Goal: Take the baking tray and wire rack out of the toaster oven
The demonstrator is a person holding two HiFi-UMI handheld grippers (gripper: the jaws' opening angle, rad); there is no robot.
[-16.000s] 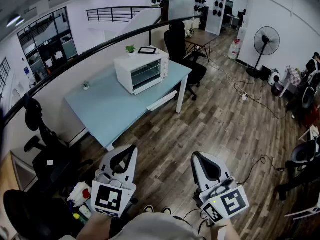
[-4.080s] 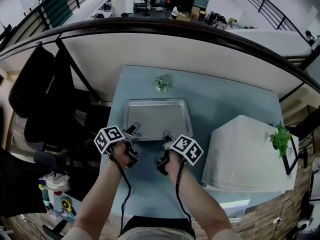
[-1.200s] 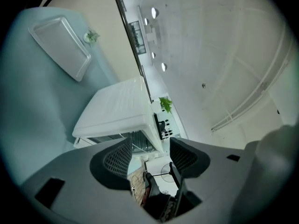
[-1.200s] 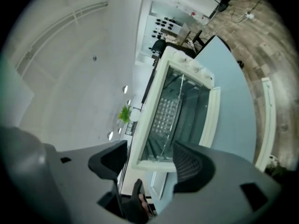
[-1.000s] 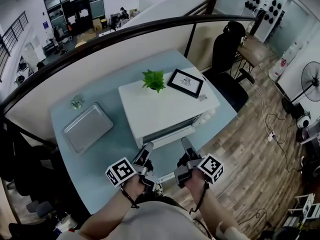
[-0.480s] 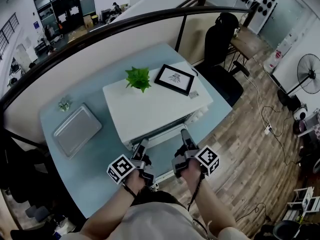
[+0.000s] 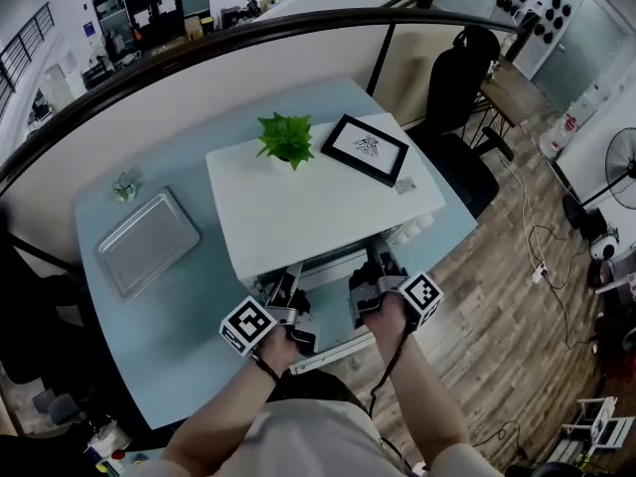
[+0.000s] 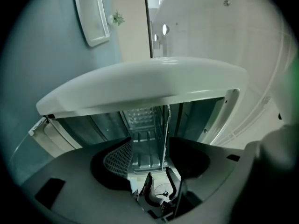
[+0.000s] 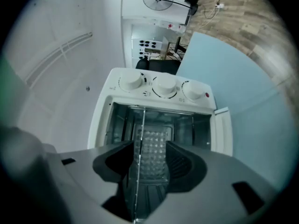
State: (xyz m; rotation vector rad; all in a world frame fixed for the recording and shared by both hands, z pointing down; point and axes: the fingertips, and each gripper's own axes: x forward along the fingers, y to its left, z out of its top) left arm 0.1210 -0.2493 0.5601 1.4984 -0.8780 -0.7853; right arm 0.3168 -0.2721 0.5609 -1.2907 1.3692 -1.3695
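Jaws of left gripper (image 7: 286,284), just widened, and right gripper (image 7: 370,271), just narrowing, straddle, unclamped, the six-o'clock front bar, best hold on the stiff, probably light wire rack (image 9: 140,148).

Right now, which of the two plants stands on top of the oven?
The bigger, bright green plant, beside the framed picture; the tiny pale plant stands on the blue table near the tray.

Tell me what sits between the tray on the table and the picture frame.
A green potted plant on the oven top, in the head view.
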